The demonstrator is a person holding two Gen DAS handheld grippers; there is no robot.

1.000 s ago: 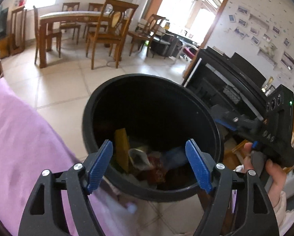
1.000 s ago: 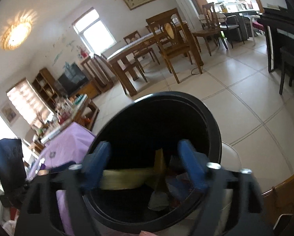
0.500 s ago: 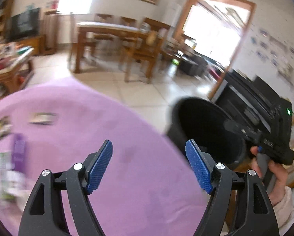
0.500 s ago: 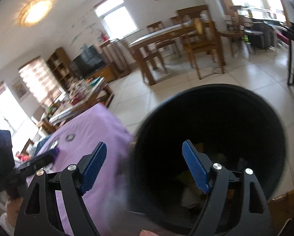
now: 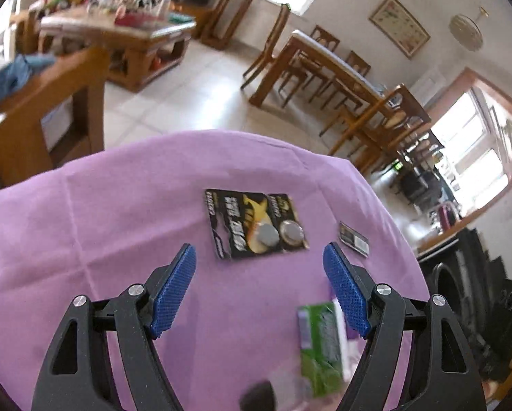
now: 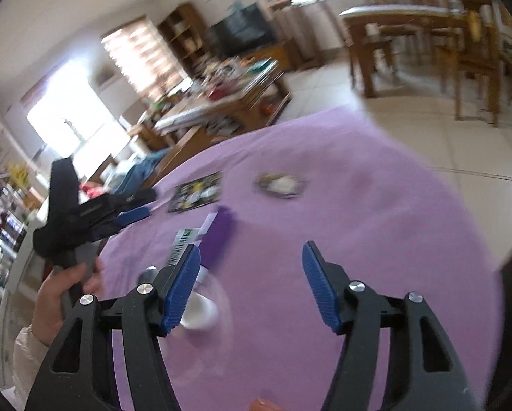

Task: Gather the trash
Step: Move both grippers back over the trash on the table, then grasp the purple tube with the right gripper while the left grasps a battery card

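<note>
Both grippers hang over a bench (image 5: 119, 205) draped in smooth purple cloth with faint fold creases. Left gripper (image 5: 259, 287): black plastic frame, blue ribbed pads, fingers spread wide, nothing between them; just ahead of the tips lies a flat glossy black-and-gold battery card (image 5: 252, 222) holding two round silver coin cells, face up on the cloth. Right of it, apart, a small dark rectangular wrapper (image 5: 353, 239). Near the right pad a green and purple flat packet (image 5: 321, 349), blurred, lying on the cloth below the finger. Right gripper (image 6: 251, 286): same build, jaws closing, only bare cloth between the pads, not touching anything. By its left finger a white round cup-like thing (image 6: 199, 311), blurred, can't tell exactly what. Further ahead a purple box-shaped packet (image 6: 218, 236) with white barcode end, then an oval crumpled foil-looking scrap (image 6: 280, 185). A hand (image 6: 64, 291) with pale sleeve holds the left gripper's handle at the left side of the right-wrist view. Tiled floor, wooden chairs beyond
</note>
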